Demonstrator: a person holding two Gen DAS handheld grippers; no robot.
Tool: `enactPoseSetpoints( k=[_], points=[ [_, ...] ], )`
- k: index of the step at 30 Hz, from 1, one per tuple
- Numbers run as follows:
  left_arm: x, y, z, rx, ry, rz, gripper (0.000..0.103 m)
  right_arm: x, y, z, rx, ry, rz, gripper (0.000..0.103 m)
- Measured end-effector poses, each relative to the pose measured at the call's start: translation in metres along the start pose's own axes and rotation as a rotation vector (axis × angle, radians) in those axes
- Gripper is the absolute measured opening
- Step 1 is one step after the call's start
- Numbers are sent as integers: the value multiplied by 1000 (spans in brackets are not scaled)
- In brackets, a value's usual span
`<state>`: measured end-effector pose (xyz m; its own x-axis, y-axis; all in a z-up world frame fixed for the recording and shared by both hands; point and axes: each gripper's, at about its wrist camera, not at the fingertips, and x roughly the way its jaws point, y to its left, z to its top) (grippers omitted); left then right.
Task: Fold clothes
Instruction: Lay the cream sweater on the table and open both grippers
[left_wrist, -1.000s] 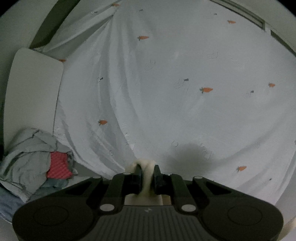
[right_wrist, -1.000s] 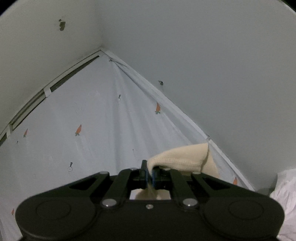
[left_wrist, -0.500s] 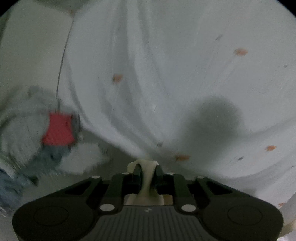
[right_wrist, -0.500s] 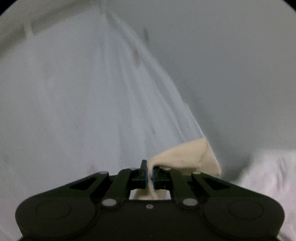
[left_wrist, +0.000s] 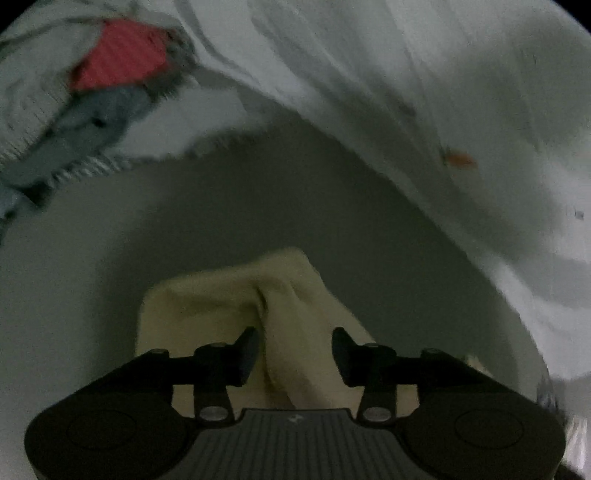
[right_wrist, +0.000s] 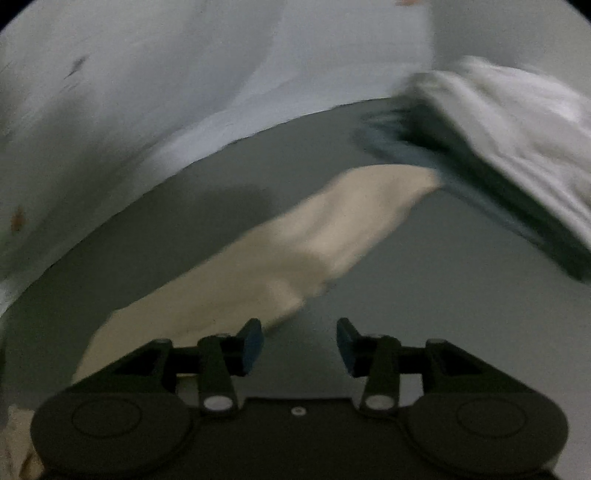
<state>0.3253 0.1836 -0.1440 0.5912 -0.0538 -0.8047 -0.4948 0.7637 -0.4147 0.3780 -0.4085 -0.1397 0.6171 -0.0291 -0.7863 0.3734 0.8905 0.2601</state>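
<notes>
- Your left gripper (left_wrist: 294, 350) is opening, jaws about half apart; a ridge of the cream garment (left_wrist: 236, 302) on the grey table (left_wrist: 110, 258) sits between them, unpinched.
- Your right gripper (right_wrist: 299, 341) is opening too, empty; the garment lies just left.
- Withdrawing carelessly could snag that ridge and undo the fold.

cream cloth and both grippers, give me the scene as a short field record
garment: cream cloth, lying on the grey table
left gripper: jaws opening, a fold of the cloth between them, pads off it
right gripper: jaws opening, only table between them
cloth in right view, stretches away to the upper right
left side: heap of clothes with a red piece
backdrop: carrot-print sheet
</notes>
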Motion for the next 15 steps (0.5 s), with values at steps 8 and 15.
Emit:
enactPoseSetpoints(
  k=[8, 15],
  points=[
    [35, -1, -24, -127, 132, -17, 54, 54, 125, 14, -284, 82, 278, 54],
    [47, -7, -30, -157, 169, -17, 54, 84, 196, 22, -464, 92, 378, 45]
  ],
)
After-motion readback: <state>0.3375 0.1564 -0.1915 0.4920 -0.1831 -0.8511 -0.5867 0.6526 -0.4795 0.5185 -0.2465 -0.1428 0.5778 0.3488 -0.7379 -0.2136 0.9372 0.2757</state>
